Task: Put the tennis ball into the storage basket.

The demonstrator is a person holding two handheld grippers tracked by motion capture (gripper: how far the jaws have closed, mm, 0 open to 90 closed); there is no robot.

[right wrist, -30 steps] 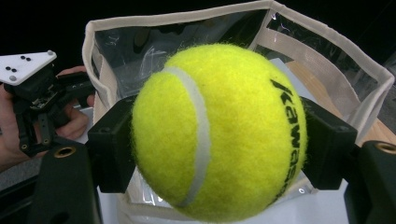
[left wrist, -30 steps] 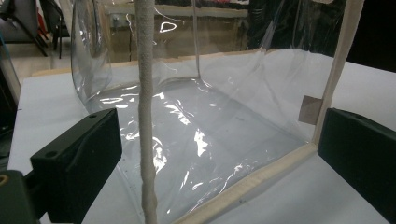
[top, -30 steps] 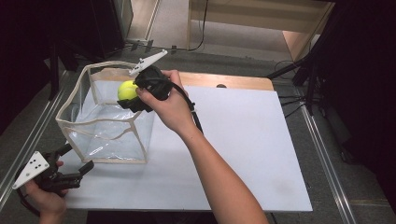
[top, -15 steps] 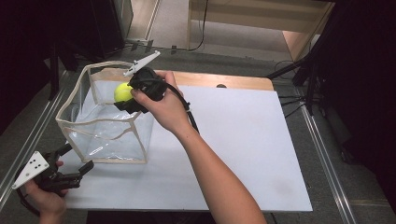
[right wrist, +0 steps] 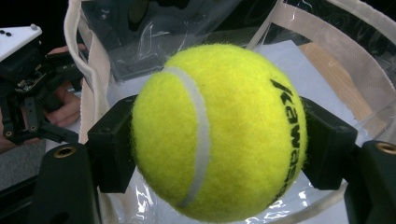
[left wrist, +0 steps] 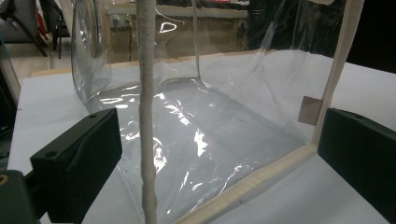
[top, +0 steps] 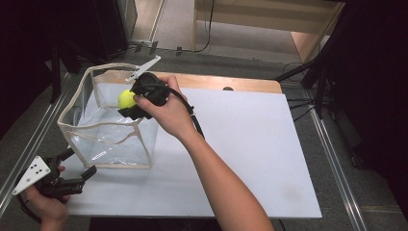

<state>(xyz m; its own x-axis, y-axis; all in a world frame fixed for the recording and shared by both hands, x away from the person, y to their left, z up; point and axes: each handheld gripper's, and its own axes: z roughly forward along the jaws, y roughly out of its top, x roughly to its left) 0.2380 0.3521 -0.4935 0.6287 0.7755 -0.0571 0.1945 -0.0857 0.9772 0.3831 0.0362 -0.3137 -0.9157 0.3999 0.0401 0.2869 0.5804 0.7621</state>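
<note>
Right gripper [top: 129,107] clamps the fuzzy yellow tennis ball [right wrist: 218,131] between both pads, poised over the open clear plastic bag [top: 113,144] beneath it (placing step), so next comes lowering, then release.

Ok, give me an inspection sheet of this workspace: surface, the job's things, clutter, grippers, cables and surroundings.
Surface: white board on a wooden table, bare to the right.
Job's things: yellow tennis ball held over the open top of a clear plastic bag with cloth edging, standing at the board's left.
Clutter: nothing seen.
Grippers: right gripper shut on the ball; left gripper open, near the bag's front corner, not touching it.
Cables: black cable trails from the right gripper along the forearm.
Surroundings: metal rails either side, dark stands and floor cables behind.
</note>
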